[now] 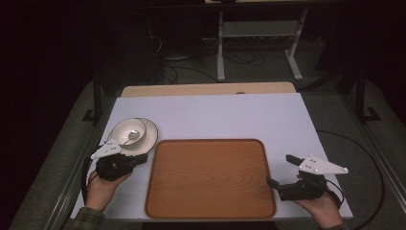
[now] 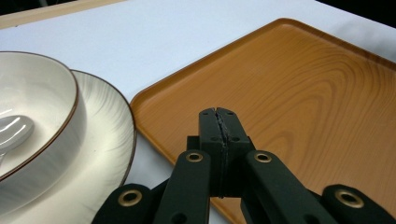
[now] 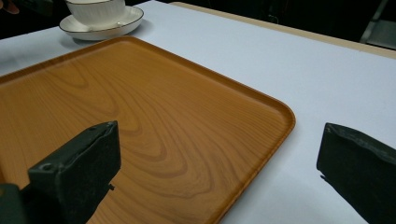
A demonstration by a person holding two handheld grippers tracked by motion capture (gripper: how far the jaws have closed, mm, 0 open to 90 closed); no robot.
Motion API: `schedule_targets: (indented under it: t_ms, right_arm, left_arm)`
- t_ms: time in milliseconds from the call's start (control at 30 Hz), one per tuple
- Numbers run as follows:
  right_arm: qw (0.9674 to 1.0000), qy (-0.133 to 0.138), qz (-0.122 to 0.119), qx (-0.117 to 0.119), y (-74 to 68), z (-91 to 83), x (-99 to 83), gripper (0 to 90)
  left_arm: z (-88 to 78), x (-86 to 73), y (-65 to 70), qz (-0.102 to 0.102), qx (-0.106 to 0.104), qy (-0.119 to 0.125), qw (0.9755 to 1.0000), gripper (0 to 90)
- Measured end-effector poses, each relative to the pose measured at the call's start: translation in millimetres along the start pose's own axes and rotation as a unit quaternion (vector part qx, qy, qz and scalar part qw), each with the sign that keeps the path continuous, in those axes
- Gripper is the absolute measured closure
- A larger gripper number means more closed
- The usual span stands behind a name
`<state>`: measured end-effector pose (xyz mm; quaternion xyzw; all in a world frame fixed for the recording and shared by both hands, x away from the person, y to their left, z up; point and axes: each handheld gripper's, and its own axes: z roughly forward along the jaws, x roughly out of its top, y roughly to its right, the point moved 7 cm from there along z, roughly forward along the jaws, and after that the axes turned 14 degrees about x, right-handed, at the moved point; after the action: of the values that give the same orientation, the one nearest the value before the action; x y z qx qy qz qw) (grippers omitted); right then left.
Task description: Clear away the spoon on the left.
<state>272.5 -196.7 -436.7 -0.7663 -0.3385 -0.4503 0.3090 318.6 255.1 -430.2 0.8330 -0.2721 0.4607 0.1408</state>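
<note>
The white worktop (image 1: 206,115) runs wide under the high view, with a strip of bare wood along its far edge and darkness swallowing the room beyond, where only pale frame legs and loose cables on the floor can be made out. On its near middle lies a wooden tray (image 1: 209,178), rounded at the corners and bare inside; both claw views cut off parts of it at their edges. Just beyond the tray's far left corner sits a white plate (image 1: 151,130) with a dark rim, carrying a white bowl (image 1: 128,130); a spoon (image 1: 133,135) rests in the bowl, though in the left claw view only a pale blur of it shows at the frame's left edge. The left claw (image 1: 141,159) is held in a hand near the tray's left side, just short of the plate, its jaws pressed together with nothing between them. The right claw (image 1: 280,170), held at the tray's right edge, has its jaws spread wide, one over the tray's corner and one over the bare worktop.
</note>
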Motion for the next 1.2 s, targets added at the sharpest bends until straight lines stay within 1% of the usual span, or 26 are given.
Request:
schedule_targets:
  t_ms: [267, 367, 400, 500, 600, 1000, 1200]
  right_arm:
    - [1.0, 0.001, 0.0, 0.0, 0.3, -0.5, 0.1, 0.0]
    - [1.0, 0.001, 0.0, 0.001, 0.2, -0.4, 0.0, 0.0]
    - [1.0, 0.0, 0.0, 0.001, 0.1, -0.3, 0.0, 0.0]
    - [1.0, 0.0, 0.0, 0.001, 0.1, -0.2, -0.1, 0.0]
    - [1.0, 0.0, 0.0, 0.001, 0.3, -0.3, -0.1, 0.0]
    - [1.0, -0.001, -0.001, 0.001, 0.2, -0.2, -0.1, 0.0]
    - [1.0, -0.001, -0.001, 0.001, 0.3, -0.2, -0.3, 0.0]
  left_arm:
    - [-1.3, -1.9, -9.0, -0.009, 0.011, -0.001, 0.9999, 89.7]
    - [-2.0, -2.6, -11.3, -0.009, 0.015, -0.001, 0.9999, 89.7]
    - [-2.7, -3.0, -13.7, -0.01, 0.02, -0.001, 0.9997, 89.8]
    - [-3.7, -3.7, -16.6, -0.01, 0.025, -0.001, 0.9996, 89.8]
    - [-5.4, -4.7, -22.4, -0.017, 0.033, 0.0, 0.9993, 89.8]
    - [-9.4, -6.8, -33.5, -0.027, 0.049, 0.001, 0.9984, 89.8]
    - [-10.7, -7.3, -36.9, -0.028, 0.056, 0.001, 0.998, 89.8]
